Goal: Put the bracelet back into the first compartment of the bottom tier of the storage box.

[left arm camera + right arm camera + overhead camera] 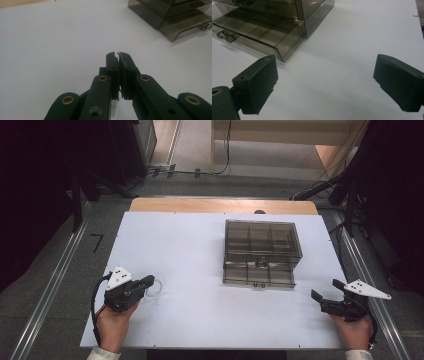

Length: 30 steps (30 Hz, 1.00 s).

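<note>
While low on table [175, 250] | left tongs [150, 281] closed, empty | right tongs [327, 289] spread wide

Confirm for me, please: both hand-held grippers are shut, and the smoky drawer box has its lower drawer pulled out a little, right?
Not quite. The left hand-held gripper is shut, but the right hand-held gripper is open, its jaws wide apart in the right gripper view. The smoky drawer box does have its lower drawer pulled out a little.
</note>
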Each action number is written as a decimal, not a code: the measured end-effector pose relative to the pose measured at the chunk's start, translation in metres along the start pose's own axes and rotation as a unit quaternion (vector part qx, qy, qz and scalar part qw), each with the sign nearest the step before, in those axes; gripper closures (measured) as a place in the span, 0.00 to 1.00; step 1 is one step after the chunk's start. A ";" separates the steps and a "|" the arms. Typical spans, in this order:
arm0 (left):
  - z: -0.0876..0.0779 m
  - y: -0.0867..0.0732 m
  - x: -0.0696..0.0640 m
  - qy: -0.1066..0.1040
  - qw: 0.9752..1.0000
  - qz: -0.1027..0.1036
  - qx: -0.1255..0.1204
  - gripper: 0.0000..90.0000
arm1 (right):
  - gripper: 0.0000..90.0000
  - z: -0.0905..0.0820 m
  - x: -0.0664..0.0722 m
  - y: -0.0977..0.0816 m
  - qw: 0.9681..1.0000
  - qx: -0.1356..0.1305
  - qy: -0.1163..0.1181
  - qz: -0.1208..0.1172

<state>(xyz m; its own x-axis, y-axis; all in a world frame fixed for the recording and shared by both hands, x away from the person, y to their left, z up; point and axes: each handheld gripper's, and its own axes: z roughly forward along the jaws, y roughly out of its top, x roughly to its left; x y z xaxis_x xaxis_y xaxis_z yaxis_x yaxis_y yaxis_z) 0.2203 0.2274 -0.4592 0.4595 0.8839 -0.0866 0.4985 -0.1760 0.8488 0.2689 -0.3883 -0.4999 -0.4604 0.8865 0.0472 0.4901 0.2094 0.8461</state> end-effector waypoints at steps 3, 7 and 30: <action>0.001 0.001 -0.003 -0.004 1.000 0.004 0.000 0.98 | 0.05 0.000 0.000 0.000 1.000 0.000 0.000 0.000; 0.002 0.003 -0.006 -0.007 1.000 0.008 0.003 0.98 | 0.05 0.000 0.000 0.000 1.000 0.000 -0.001 0.000; 0.014 0.011 -0.019 -0.022 1.000 0.021 0.008 0.98 | 0.05 -0.001 0.000 0.000 1.000 -0.001 -0.002 -0.002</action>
<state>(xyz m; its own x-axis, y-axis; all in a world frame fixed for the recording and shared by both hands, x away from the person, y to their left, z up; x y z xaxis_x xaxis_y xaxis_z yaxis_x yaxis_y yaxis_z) 0.2273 0.2024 -0.4560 0.5114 0.8561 -0.0742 0.4898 -0.2195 0.8437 0.2680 -0.3893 -0.4993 -0.4600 0.8870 0.0411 0.4857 0.2126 0.8479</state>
